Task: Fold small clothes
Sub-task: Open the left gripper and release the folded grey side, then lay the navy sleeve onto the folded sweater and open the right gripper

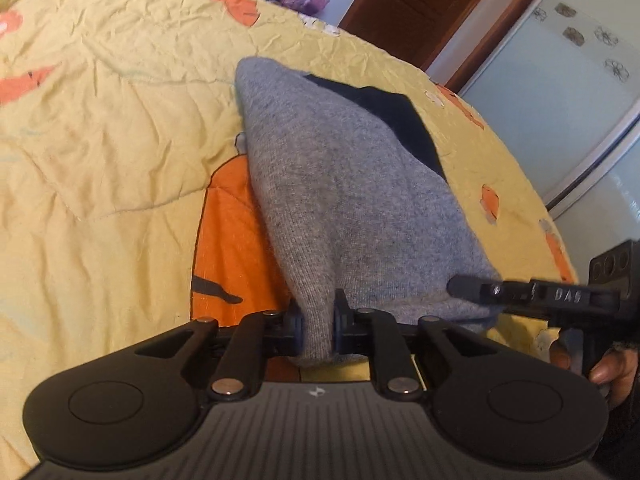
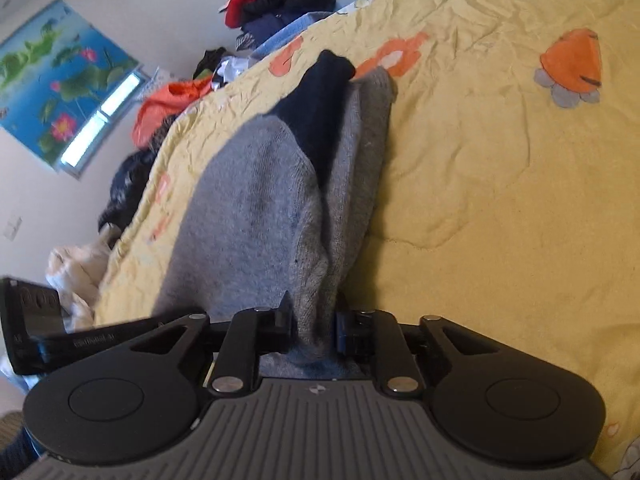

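Left claw (image 1: 318, 322) pinches the grey sweater (image 1: 344, 200) over the yellow quilt (image 1: 100, 140).

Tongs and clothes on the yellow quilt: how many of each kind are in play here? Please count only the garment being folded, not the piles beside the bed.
Tongs: 2, left tongs and right tongs, both shut on the sweater
Sweater: 1, grey with dark navy trim
Quilt: 1
Total: 4
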Demonstrator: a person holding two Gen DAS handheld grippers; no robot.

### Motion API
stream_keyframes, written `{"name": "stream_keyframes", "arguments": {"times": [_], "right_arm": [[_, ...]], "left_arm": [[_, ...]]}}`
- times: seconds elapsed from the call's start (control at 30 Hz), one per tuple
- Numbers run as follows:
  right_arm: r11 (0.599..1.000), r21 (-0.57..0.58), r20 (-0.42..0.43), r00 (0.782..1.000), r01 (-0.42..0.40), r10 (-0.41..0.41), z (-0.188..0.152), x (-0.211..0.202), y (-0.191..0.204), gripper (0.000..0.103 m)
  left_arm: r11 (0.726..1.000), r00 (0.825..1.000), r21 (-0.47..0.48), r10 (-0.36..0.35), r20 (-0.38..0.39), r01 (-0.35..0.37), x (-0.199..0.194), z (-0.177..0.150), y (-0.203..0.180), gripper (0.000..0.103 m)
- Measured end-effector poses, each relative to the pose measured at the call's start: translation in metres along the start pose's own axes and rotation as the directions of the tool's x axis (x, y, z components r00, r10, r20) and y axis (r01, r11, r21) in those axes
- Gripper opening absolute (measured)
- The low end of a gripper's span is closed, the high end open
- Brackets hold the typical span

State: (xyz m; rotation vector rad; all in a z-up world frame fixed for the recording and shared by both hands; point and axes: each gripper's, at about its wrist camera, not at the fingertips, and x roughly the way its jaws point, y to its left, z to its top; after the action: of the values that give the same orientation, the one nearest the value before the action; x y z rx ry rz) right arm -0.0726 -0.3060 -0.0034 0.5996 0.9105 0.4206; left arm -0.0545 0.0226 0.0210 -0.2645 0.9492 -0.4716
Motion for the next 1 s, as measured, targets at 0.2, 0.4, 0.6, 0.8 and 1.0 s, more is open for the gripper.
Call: {"name": "stream_keyframes", "arguments": {"times": [0.2,0.4,0.6,0.8,1.0], "right_arm": [[0.999,0.047,0.2,0.98,-0.006,-0.004,0.037,-0.04,-0.003,0.052],[0.999,-0.012,0.207,0.978,0.036,-0.033,0.108,0.003,0.014,0.052],[0.978,-0.154,0.14,0.983,0.141,-0.12,0.146,0.061,0.038,0.051],[0.922,-0.287,0.071,0.966,0.258,-0.249,0.142,0.095,0.041,0.02],[0.948,-0.201,0.086,0.969,0.245,-0.232,0.145,0.088,0.017,0.012]], "left_arm": [[0.963,0.975,0.239,0.075,0.209,-0.125,-0.047,0.003,-0.047,0.05],[0.966,0.964,0.244,0.022,0.265,-0.089,-0.018,0.02,-0.06,0.074],[0.973,0.988,0.215,0.055,0.143,-0.085,0.036,0.011,-0.044,0.073],[0.962,0.985,0.25,0.066,0.159,-0.105,0.036,0.003,-0.046,0.074],[0.959,0.984,0.262,0.068,0.162,-0.109,0.038,0.003,-0.048,0.074]]}}
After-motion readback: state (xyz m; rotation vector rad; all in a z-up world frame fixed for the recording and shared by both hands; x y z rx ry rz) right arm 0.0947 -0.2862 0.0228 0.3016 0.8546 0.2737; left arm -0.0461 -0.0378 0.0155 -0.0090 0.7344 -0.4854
